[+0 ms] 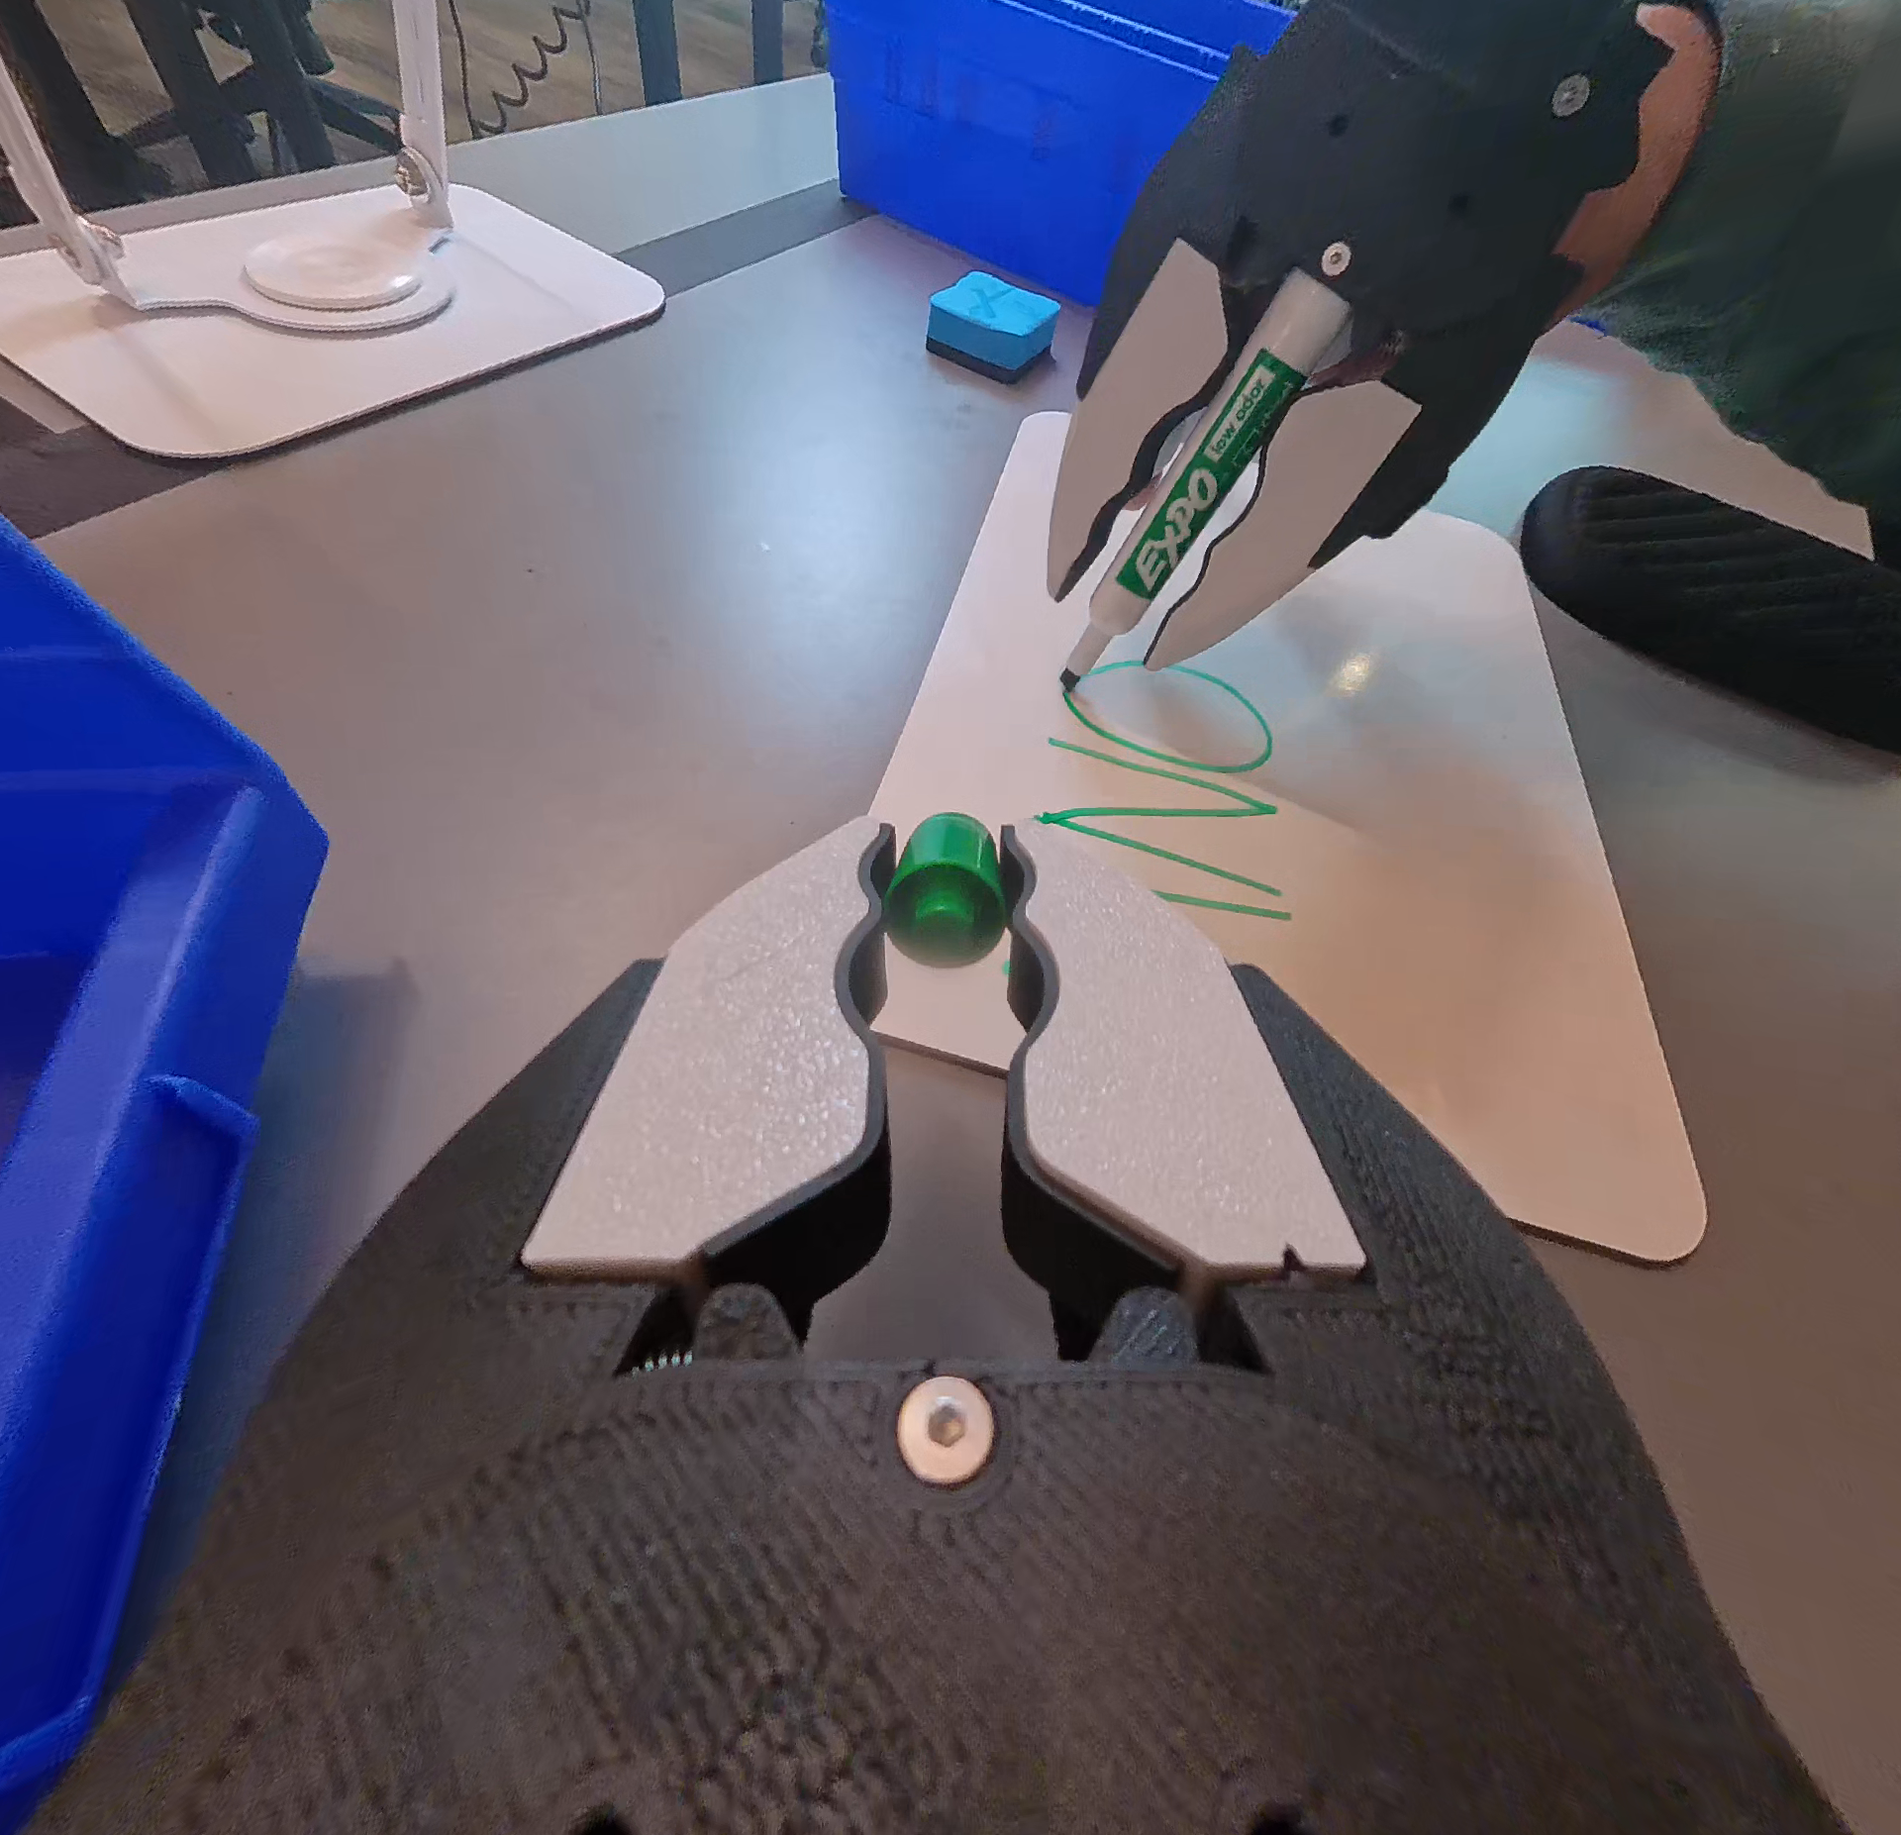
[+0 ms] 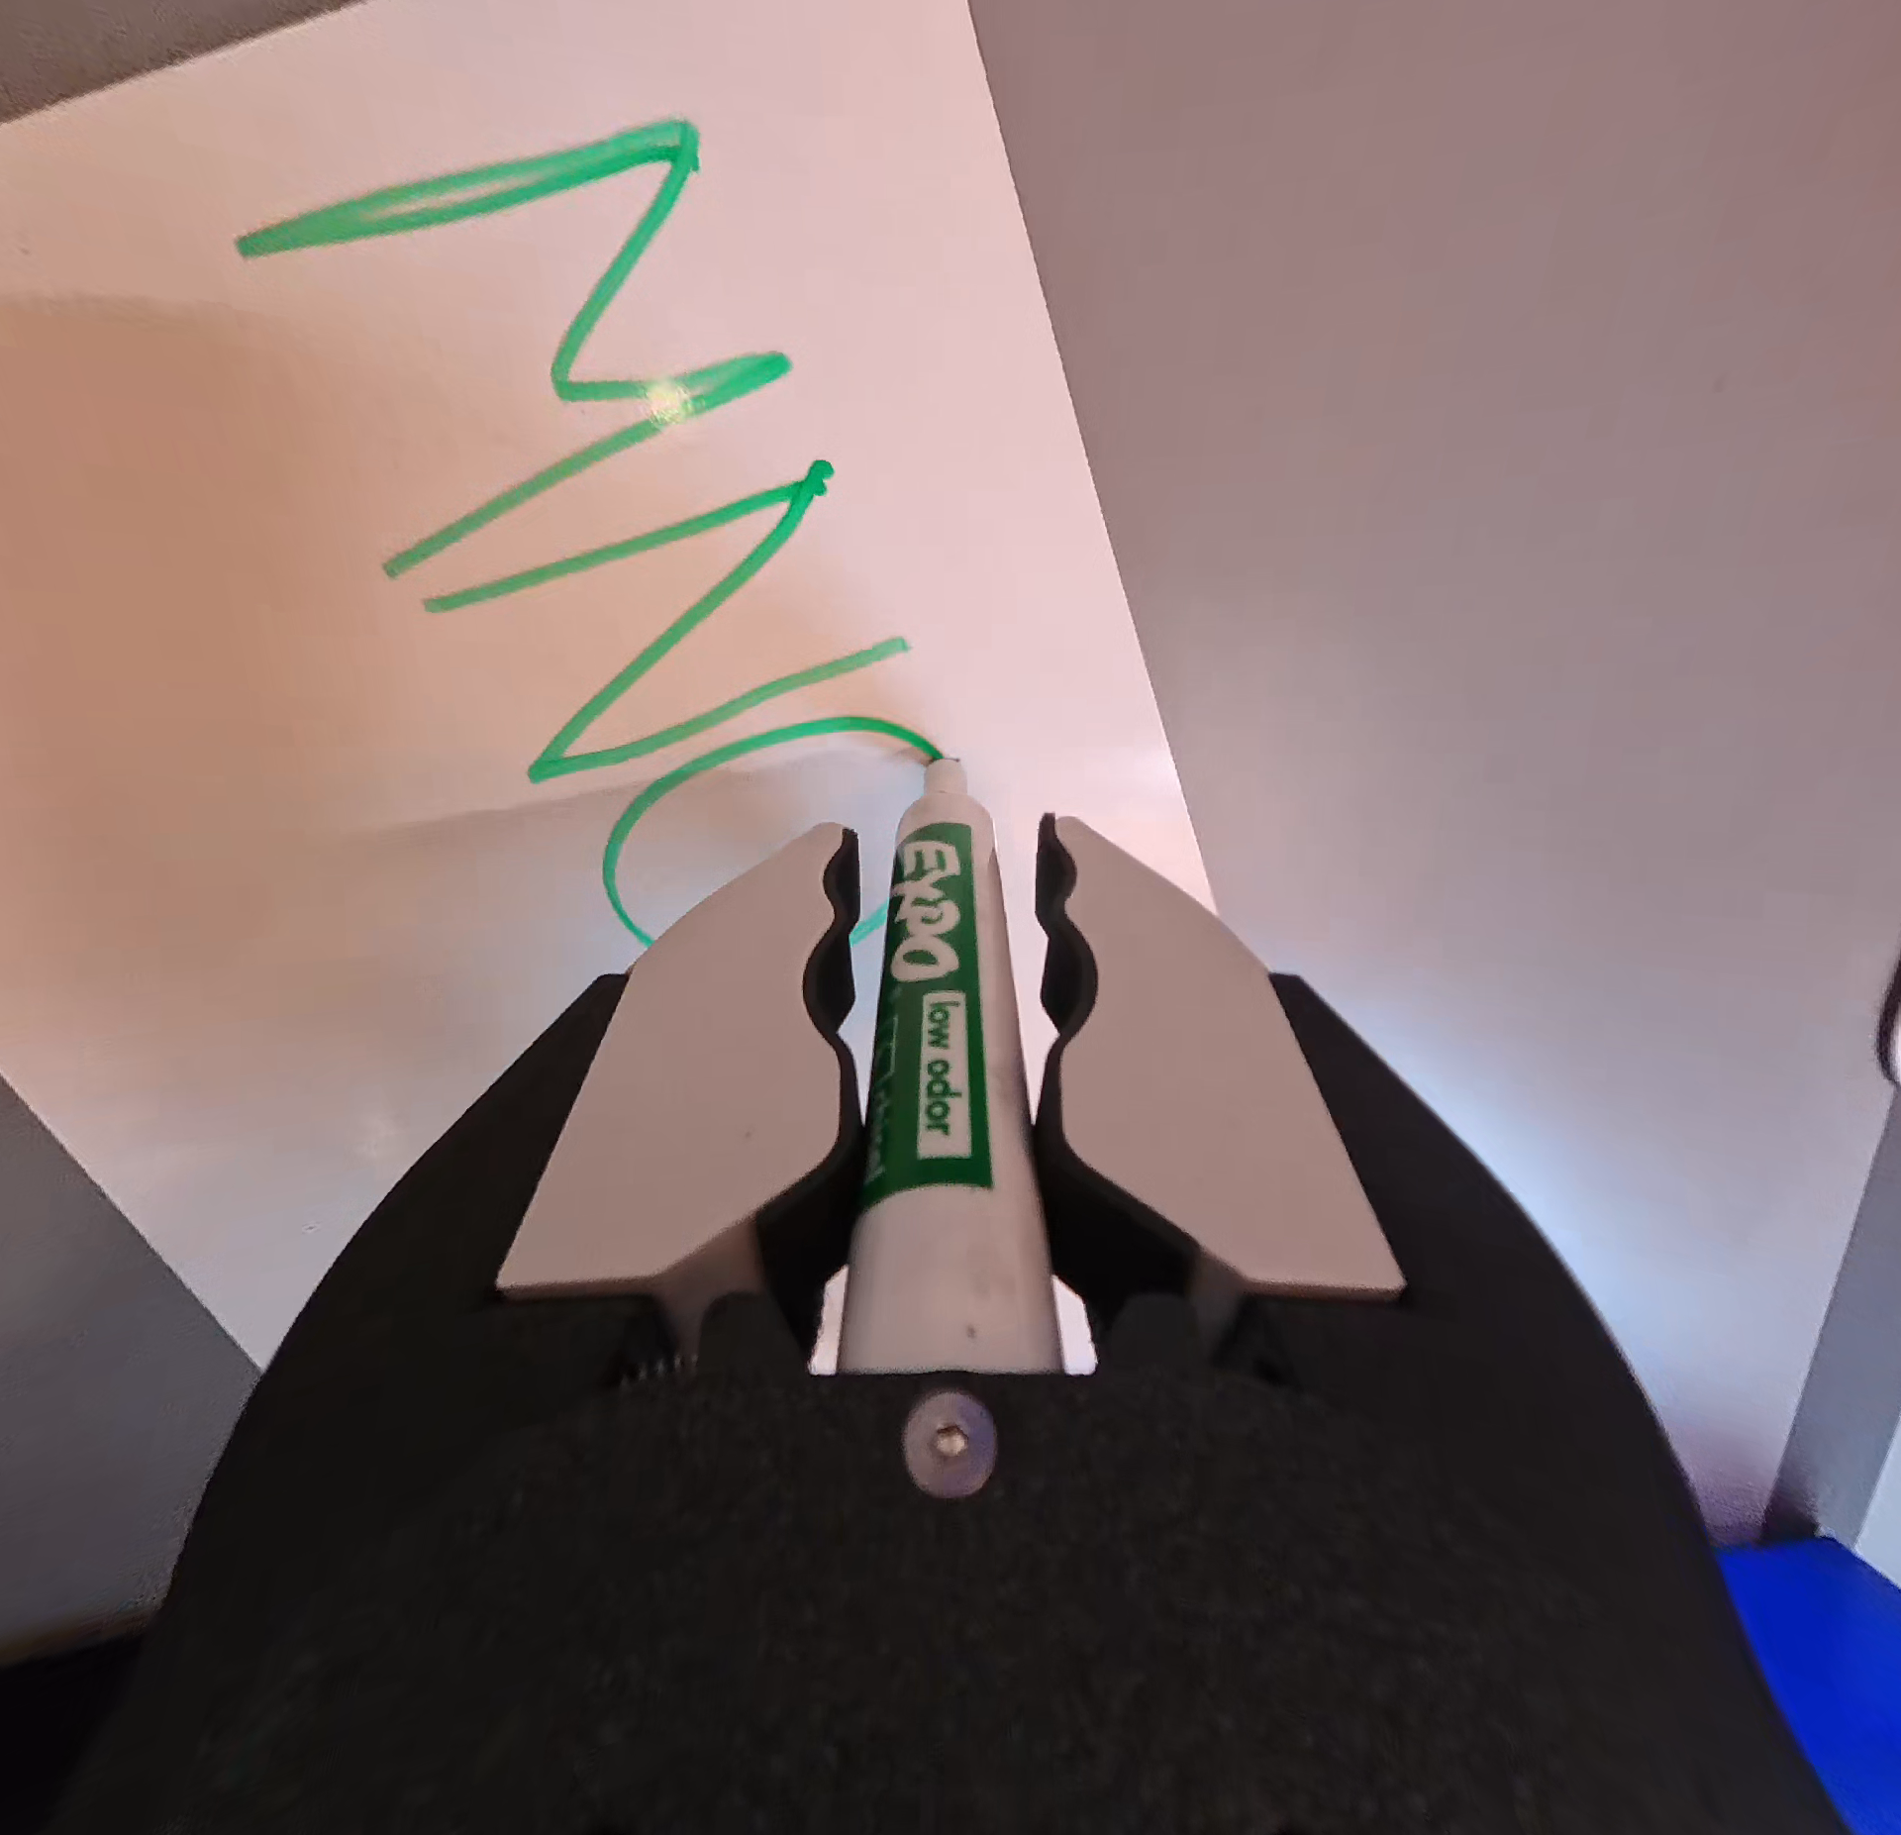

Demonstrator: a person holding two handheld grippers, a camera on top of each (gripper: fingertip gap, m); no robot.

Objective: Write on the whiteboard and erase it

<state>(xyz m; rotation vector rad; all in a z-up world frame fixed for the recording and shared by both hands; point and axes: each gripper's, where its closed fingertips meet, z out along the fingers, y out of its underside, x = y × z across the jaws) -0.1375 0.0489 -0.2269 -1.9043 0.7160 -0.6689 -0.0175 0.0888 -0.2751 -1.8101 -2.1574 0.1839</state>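
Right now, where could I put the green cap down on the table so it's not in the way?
Best spot: the bare grey table between the eraser, the blue bin and the whiteboard. The whiteboard's near end is bare too. It's crowded around the green writing, where the right tongs press the marker down.

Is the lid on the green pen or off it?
Off. The green cap is pinched in the left gripper, away from the marker. The right gripper holds the marker, whose bare tip touches the whiteboard.
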